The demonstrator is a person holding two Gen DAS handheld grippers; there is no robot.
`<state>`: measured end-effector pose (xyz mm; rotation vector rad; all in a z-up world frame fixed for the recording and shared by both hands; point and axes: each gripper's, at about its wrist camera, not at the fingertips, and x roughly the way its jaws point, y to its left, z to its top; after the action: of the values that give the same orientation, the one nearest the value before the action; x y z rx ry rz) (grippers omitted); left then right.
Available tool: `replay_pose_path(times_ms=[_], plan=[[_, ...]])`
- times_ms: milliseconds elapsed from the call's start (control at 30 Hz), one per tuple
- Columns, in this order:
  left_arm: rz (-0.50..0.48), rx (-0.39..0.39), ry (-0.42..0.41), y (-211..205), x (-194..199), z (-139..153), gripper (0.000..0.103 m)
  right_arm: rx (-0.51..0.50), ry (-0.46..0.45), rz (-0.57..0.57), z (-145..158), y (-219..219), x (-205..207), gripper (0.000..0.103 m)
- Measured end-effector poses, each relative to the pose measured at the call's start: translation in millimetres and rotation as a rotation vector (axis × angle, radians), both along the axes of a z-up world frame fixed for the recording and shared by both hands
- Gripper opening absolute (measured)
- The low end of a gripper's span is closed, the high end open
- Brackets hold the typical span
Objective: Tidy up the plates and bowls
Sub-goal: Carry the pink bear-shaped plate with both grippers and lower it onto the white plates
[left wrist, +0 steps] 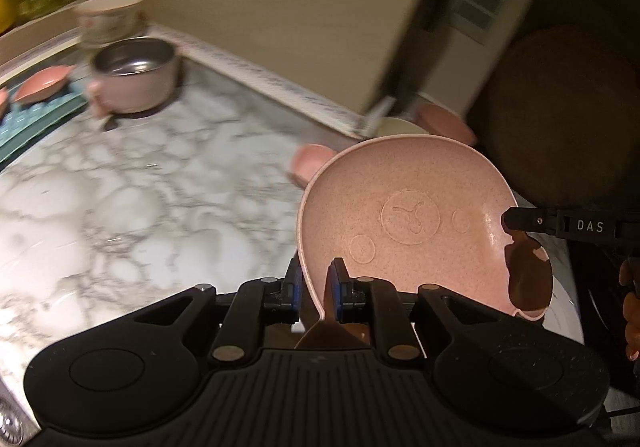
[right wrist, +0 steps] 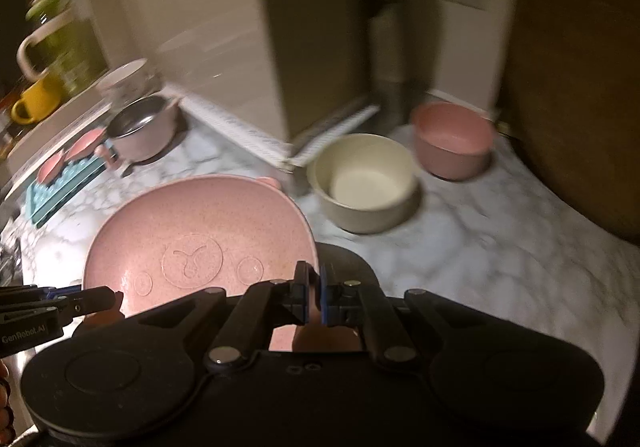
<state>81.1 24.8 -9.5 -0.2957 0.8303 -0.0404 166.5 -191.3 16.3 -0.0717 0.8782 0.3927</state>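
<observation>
A pink speckled bear-face plate (left wrist: 404, 223) is held above the marble counter by both grippers. My left gripper (left wrist: 316, 287) is shut on its near rim. My right gripper (right wrist: 314, 291) is shut on the opposite rim of the plate (right wrist: 192, 243); its finger shows at the right of the left wrist view (left wrist: 560, 225). A cream bowl (right wrist: 364, 183) and a pink bowl (right wrist: 454, 141) stand on the counter beyond the plate. A pink steel-lined pot (right wrist: 144, 129) and a white patterned bowl (left wrist: 110, 19) stand far left.
A blue dish rack (right wrist: 60, 187) with pink plates (left wrist: 42, 83) lies at the far left. A yellow mug (right wrist: 36, 99) and green jug (right wrist: 60, 39) sit on a shelf. A beige cabinet corner (right wrist: 280, 47) juts over the marble counter (left wrist: 140, 187). A dark round object (right wrist: 580, 87) stands right.
</observation>
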Motion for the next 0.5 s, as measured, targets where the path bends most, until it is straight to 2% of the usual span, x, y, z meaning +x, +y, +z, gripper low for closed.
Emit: replay_pose_path(times_ms=[500], plan=[[-0.322, -0.007, 0.003, -112.2, 20.0, -1.0, 0.014, 0.006, -0.015, -0.34, 10.7, -120.5, -66.8, 0.004]])
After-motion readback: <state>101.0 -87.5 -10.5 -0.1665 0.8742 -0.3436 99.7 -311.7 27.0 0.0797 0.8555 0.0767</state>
